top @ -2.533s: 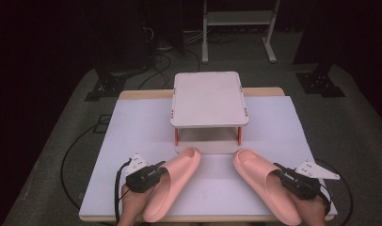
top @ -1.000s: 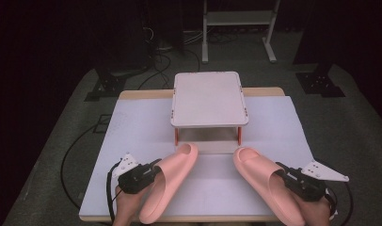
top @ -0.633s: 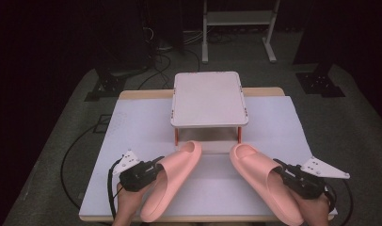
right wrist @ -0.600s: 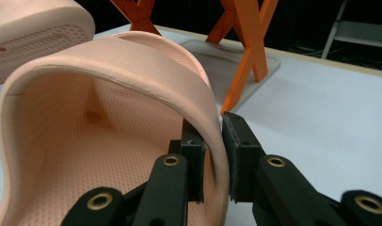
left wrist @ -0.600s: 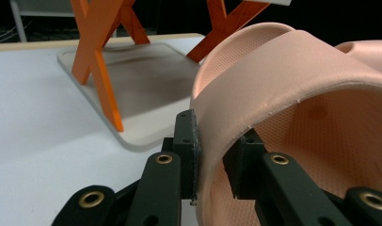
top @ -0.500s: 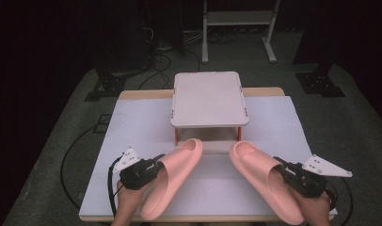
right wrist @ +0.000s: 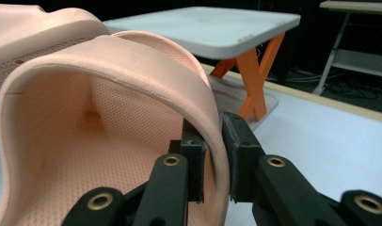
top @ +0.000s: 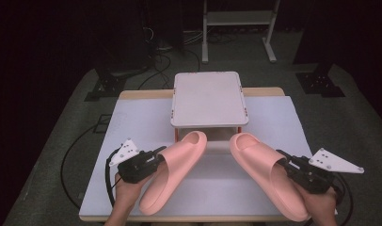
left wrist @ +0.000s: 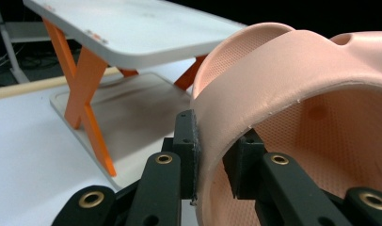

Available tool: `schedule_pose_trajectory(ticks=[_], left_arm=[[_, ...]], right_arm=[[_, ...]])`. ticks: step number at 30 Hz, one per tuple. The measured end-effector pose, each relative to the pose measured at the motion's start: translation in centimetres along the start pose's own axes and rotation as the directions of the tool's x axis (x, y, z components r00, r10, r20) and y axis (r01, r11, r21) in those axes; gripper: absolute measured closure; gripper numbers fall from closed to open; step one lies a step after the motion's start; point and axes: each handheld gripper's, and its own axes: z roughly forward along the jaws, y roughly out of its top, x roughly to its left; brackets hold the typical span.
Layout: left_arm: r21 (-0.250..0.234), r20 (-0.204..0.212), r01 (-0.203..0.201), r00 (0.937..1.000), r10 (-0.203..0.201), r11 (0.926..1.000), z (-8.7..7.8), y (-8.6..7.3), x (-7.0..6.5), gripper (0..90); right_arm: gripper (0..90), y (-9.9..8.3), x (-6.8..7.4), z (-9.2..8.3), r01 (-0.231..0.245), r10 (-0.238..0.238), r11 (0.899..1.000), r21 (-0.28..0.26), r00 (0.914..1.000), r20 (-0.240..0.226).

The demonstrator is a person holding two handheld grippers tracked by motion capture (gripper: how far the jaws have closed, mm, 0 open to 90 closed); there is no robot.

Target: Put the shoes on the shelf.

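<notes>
Two unmarked pink slippers (top: 172,176), one clamped in each gripper (top: 156,157)

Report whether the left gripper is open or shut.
Shut: the left gripper has its pads pressed on both faces of the left slipper strap.

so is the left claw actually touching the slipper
Touching. In the left gripper view, the left claw has its two black jaws pressed on either side of the pink slipper strap wall, with no gap at either pad.
</notes>
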Motion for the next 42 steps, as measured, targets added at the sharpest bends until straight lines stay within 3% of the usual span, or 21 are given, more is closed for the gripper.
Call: schedule_pose_trajectory(ticks=[11, 27, 42], left_arm=[[-0.018, 0.026, -0.028, 0.9992, 0.029, 0.9994, 0.0, 2.0, 0.0, 76.2], [-0.029, 0.022, -0.057, 0.9981, 0.058, 0.998, 0.1, 4.9, 1.0, 76.2], [-0.034, -0.029, -0.069, 0.9973, 0.068, 0.997, 1.0, 6.7, 2.4, 76.2]], right_arm=[[79.3, 3.1, 0.9, 0.6, 0.039, -0.04, 0.999, -0.025, 0.9989, -0.024], [79.4, 6.7, 0.9, 2.4, 0.081, -0.082, 0.996, -0.037, 0.9965, -0.016], [79.4, 8.5, 0.0, 4.8, 0.069, -0.067, 0.996, -0.053, 0.9971, 0.035]])
